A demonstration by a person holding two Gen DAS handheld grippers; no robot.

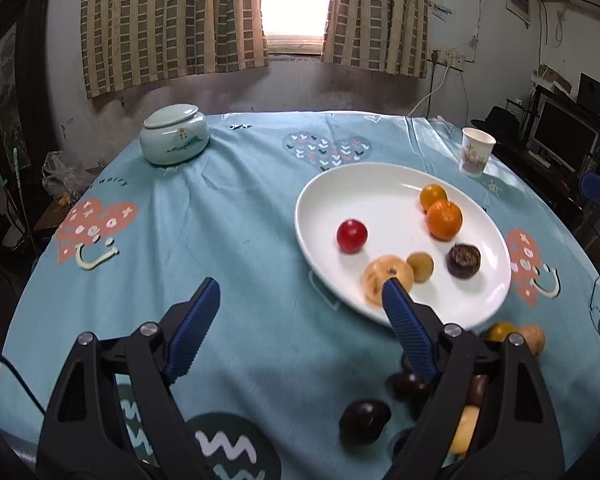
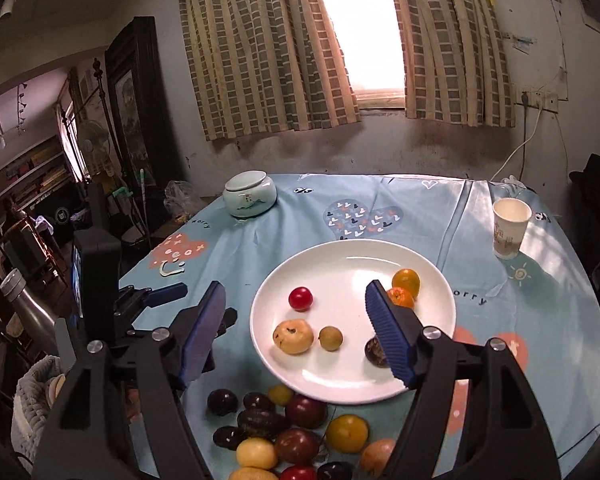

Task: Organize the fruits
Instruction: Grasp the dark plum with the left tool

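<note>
A white plate (image 1: 380, 188) (image 2: 340, 256) on the blue tablecloth holds a red fruit (image 1: 351, 236) (image 2: 300, 298), two orange fruits (image 1: 444, 219) (image 2: 406, 282), a pale yellow fruit (image 1: 382, 274) (image 2: 293, 336), a small green-yellow fruit (image 1: 420, 266) (image 2: 331, 338) and a dark fruit (image 1: 463, 260) (image 2: 374, 352). A pile of loose dark, yellow and red fruits (image 2: 296, 436) (image 1: 364, 420) lies in front of the plate. My left gripper (image 1: 300, 320) is open and empty left of the plate. My right gripper (image 2: 296, 332) is open and empty above the plate's near side. The left gripper also shows in the right wrist view (image 2: 156, 296).
A pale green lidded jar (image 1: 175, 134) (image 2: 250, 193) stands at the far left of the table. A paper cup (image 1: 475, 151) (image 2: 510, 227) stands at the far right. Curtains and a window are behind; furniture surrounds the table.
</note>
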